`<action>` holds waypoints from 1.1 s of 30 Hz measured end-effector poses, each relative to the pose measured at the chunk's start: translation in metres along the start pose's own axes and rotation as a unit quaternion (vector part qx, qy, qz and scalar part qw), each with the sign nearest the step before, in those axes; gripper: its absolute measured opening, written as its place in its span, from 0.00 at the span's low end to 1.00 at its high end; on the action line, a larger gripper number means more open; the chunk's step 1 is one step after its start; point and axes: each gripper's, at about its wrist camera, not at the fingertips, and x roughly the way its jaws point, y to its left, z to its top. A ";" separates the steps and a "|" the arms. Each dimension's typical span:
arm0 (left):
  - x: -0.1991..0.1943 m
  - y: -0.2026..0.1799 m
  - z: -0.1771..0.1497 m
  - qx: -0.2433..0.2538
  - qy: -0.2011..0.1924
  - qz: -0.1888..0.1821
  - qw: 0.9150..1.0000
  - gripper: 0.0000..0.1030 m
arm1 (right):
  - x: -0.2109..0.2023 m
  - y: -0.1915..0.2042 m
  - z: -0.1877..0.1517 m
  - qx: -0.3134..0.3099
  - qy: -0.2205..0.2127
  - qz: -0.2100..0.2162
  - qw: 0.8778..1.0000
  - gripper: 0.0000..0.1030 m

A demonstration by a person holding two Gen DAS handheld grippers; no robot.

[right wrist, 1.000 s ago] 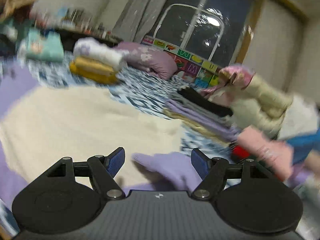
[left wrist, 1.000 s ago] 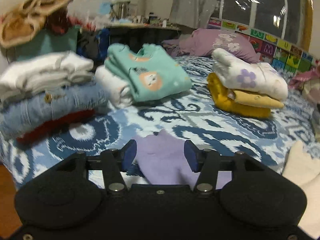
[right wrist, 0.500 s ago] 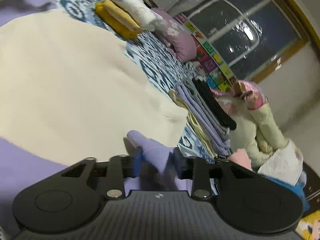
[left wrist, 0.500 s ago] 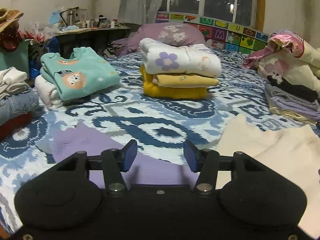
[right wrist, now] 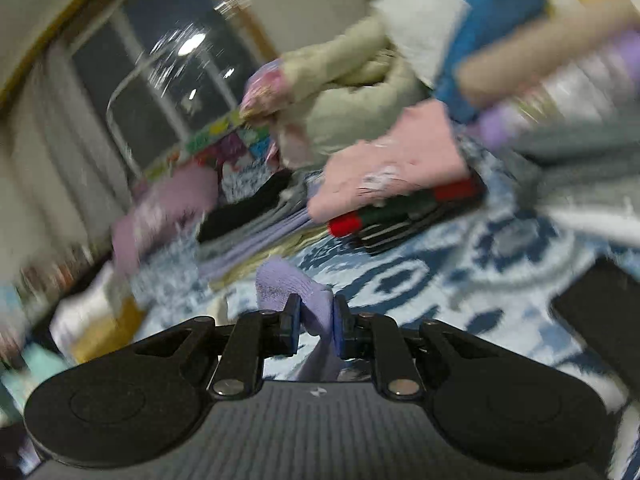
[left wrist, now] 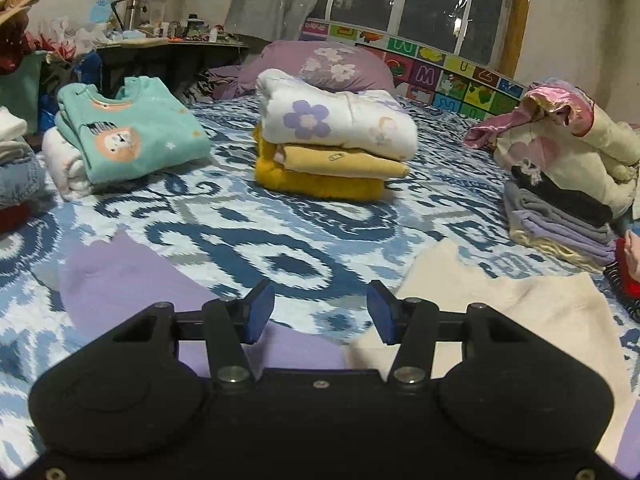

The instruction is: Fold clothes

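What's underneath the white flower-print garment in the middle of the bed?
The white flower-print garment sits on a folded tan piece, which lies on a fuzzy mustard-yellow one. Whether anything else lies inside that stack is hidden.

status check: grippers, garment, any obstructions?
Right gripper just closed, clamped on a lavender cuff. Left gripper open, empty, over the lavender-and-cream garment spread on the bed. Folded piles beyond, nothing blocking.
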 end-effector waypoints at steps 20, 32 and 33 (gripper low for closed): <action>0.014 -0.042 -0.006 0.017 0.008 -0.024 1.000 0.49 | -0.027 -0.062 -0.035 0.092 0.016 -0.088 0.992 0.53; 0.024 -0.022 0.001 -0.010 0.013 -0.010 1.000 0.49 | -0.024 -0.062 -0.050 0.073 0.039 -0.143 0.986 0.09; 0.026 -0.020 0.003 -0.015 0.013 -0.010 1.000 0.49 | -0.024 -0.064 -0.050 0.074 0.043 -0.147 0.985 0.12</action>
